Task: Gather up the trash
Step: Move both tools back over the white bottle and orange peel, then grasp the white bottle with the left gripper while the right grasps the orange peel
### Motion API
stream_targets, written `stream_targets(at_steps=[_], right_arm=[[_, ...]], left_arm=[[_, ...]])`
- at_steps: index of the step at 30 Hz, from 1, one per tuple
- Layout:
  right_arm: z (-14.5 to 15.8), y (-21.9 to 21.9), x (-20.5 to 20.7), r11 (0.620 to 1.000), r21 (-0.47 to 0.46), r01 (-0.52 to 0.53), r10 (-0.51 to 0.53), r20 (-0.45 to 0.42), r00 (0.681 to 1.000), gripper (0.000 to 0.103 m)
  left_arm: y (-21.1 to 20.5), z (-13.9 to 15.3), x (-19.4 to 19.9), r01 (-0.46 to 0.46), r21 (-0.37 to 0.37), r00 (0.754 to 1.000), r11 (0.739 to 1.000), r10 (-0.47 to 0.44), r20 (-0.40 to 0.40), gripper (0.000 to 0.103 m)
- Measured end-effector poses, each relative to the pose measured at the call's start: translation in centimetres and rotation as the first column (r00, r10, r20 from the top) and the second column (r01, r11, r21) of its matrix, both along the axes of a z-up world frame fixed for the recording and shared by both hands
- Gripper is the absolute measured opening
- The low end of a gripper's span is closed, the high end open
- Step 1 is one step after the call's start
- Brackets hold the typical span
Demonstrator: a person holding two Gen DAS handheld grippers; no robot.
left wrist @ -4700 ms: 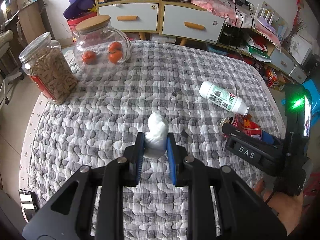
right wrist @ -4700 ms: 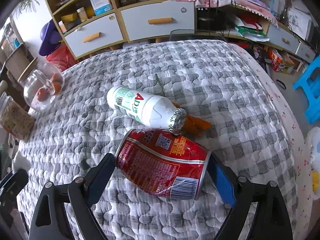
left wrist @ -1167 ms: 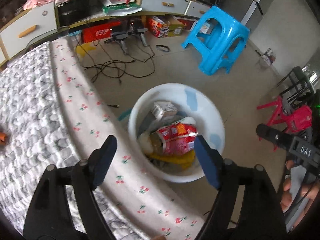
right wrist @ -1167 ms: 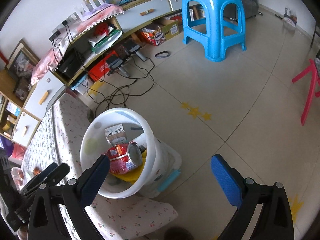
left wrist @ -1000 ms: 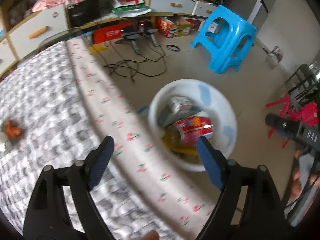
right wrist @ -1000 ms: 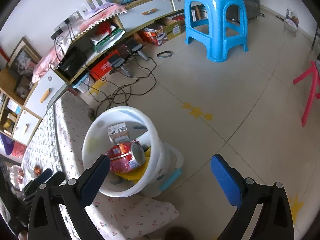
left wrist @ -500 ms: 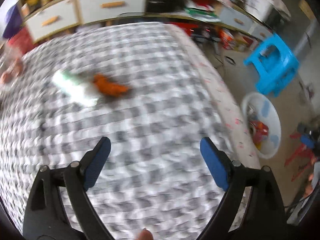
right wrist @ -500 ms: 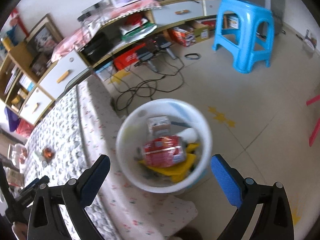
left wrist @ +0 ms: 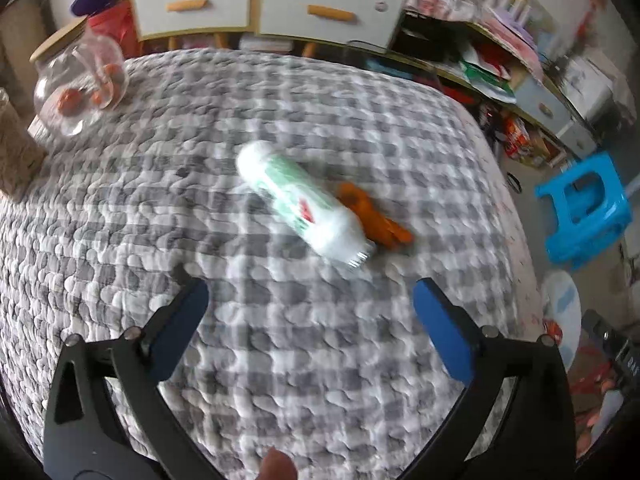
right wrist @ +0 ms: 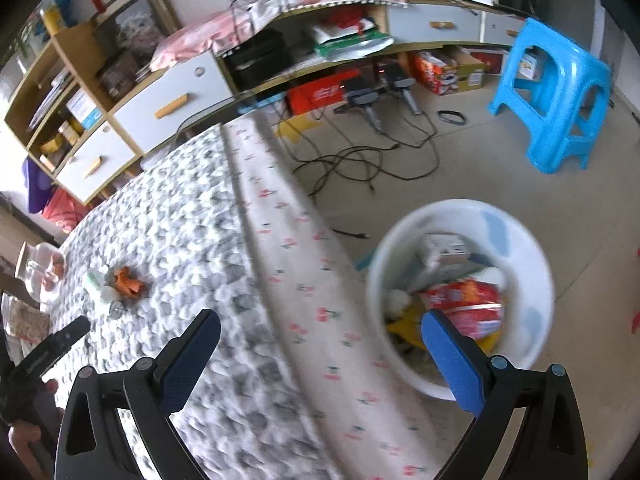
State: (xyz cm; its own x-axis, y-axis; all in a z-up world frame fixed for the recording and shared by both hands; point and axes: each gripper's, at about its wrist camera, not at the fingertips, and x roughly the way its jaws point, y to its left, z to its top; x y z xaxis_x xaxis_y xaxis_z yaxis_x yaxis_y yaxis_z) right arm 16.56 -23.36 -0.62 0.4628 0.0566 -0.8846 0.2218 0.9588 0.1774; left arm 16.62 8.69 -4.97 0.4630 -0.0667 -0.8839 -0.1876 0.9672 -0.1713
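Note:
A white plastic bottle (left wrist: 304, 200) with a green label lies on its side on the grey checked quilt (left wrist: 200, 360), its mouth toward me. An orange peel (left wrist: 372, 216) lies just behind it. My left gripper (left wrist: 306, 306) hovers in front of the bottle, its jaws still opening and nothing between them. My right gripper (right wrist: 320, 334) stands open and empty above the table's edge, beside the white trash bin (right wrist: 536, 264) on the floor. The bin holds a red can (right wrist: 464, 300), a small carton and other scraps. The bottle (right wrist: 100, 284) and peel (right wrist: 128, 280) show small at the right wrist view's left.
A round glass jar (left wrist: 80, 80) with red fruit and a jar of snacks (left wrist: 16, 152) stand at the table's far left. A blue stool (right wrist: 556, 92) and loose cables (right wrist: 360, 152) are on the floor. Drawers and shelves line the wall.
My left gripper has swung from above the bin back over the table and widened, bringing the bottle and peel into the middle of its view. My right gripper has drifted from the floor toward the table's edge.

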Motion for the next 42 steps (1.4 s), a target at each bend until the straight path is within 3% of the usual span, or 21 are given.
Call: stream_targets(at_steps=[5,12,13,14,19,25,35,42], right_arm=[[-0.8,2.5,1.4,0.999,0.007,-0.033,0.033,-0.010,0.999,0.102],[-1.5,4.6,3.3,0.998,0.018,-0.063,0.063,-0.014,0.998,0.102],[-1.6,4.9,3.6,0.998,0.017,-0.067,0.068,-0.014,0.998,0.102],[-1.7,5.1,3.8,0.997,0.017,-0.072,0.072,-0.013,0.997,0.102],[-2.2,6.4,4.9,0.997,0.012,-0.081,0.081,-0.011,0.997,0.102],[-3.0,8.1,5.9,0.994,0.040,-0.102,0.102,-0.014,0.995,0.102],[-4.5,14.5,7.6,0.964,0.126,-0.236,0.236,0.015,0.972,0.101],[-5.6,19.9,8.5,0.937,0.097,-0.336,0.333,0.045,0.942,0.086]], left_arm=[[2.0,-0.7,1.6,-0.064,-0.045,0.998,0.997,0.065,0.010,0.102],[2.1,-2.1,3.8,-0.110,-0.088,0.994,0.990,0.108,-0.033,0.102],[2.1,-2.5,3.9,-0.123,-0.095,0.992,0.988,0.120,-0.038,0.097],[2.1,-2.7,4.0,-0.132,-0.102,0.991,0.986,0.128,-0.041,0.087],[2.5,-3.6,4.7,-0.140,-0.195,0.990,0.971,0.140,-0.014,0.063],[3.6,-3.6,5.2,-0.097,-0.260,0.994,0.961,0.107,0.022,0.049],[6.8,-2.2,2.7,-0.086,-0.163,0.996,0.983,0.086,-0.007,0.041],[10.6,-2.7,0.4,-0.103,-0.153,0.993,0.983,0.093,-0.074,0.041]])
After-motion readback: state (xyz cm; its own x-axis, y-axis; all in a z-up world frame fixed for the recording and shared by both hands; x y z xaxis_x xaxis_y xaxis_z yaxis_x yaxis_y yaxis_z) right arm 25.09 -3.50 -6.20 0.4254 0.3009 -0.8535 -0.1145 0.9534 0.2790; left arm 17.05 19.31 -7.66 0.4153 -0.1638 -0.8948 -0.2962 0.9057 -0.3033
